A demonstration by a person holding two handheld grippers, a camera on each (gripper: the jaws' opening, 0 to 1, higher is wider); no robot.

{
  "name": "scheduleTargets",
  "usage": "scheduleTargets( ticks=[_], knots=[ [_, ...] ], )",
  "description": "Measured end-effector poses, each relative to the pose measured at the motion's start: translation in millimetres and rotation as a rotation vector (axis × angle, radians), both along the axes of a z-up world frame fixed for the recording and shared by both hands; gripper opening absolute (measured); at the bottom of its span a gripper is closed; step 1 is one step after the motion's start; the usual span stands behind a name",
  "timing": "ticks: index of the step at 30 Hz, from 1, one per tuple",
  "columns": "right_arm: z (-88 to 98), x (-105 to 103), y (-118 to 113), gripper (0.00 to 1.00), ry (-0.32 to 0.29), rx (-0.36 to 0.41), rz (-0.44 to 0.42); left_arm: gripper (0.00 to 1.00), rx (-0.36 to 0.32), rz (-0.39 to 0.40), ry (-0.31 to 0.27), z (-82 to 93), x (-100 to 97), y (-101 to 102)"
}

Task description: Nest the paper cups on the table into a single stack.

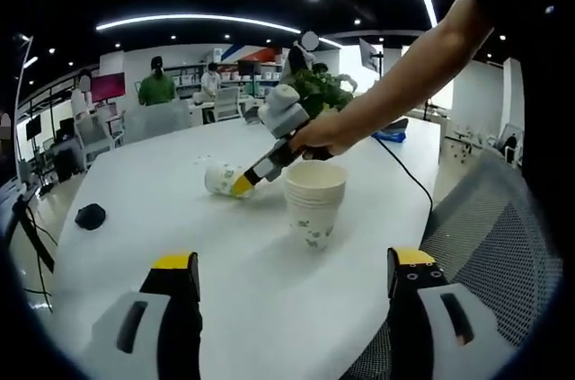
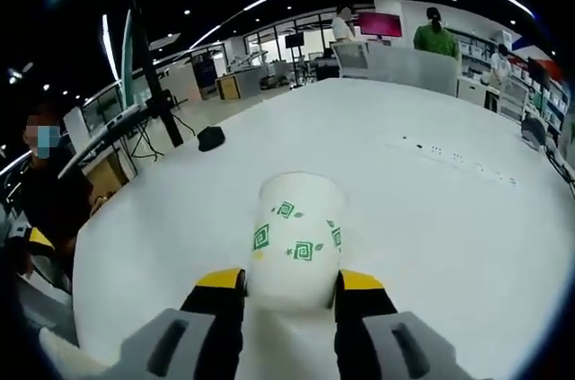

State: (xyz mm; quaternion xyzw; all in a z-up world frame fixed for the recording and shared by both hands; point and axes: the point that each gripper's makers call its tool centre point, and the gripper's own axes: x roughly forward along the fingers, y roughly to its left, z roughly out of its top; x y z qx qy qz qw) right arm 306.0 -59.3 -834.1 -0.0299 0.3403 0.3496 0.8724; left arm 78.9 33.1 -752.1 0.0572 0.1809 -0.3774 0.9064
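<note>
A stack of white paper cups with green marks (image 1: 314,202) stands upright on the white table (image 1: 162,182). Left of it a single paper cup (image 1: 220,177) lies on its side, and my right gripper (image 1: 244,185), held by a hand, has its yellow tips at that cup's near end. In the right gripper view the same cup (image 2: 296,241) lies between the jaws of the right gripper (image 2: 289,281), which press on both its sides. My left gripper (image 1: 295,261) hangs wide open near the table's front edge, holding nothing.
A small black object (image 1: 90,216) (image 2: 210,137) lies near the table's edge. A grey mesh chair (image 1: 490,218) stands at the right. A black cable (image 1: 406,169) runs over the table behind the stack. People and desks fill the background.
</note>
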Motion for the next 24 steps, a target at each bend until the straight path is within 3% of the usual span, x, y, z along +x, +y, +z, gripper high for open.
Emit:
scheduleTargets(
  ticks=[24],
  knots=[
    [41.6, -23.4, -19.2, 0.37, -0.075, 0.034, 0.025, 0.84, -0.006, 0.002, -0.008, 1.6, 0.6, 0.3]
  ],
)
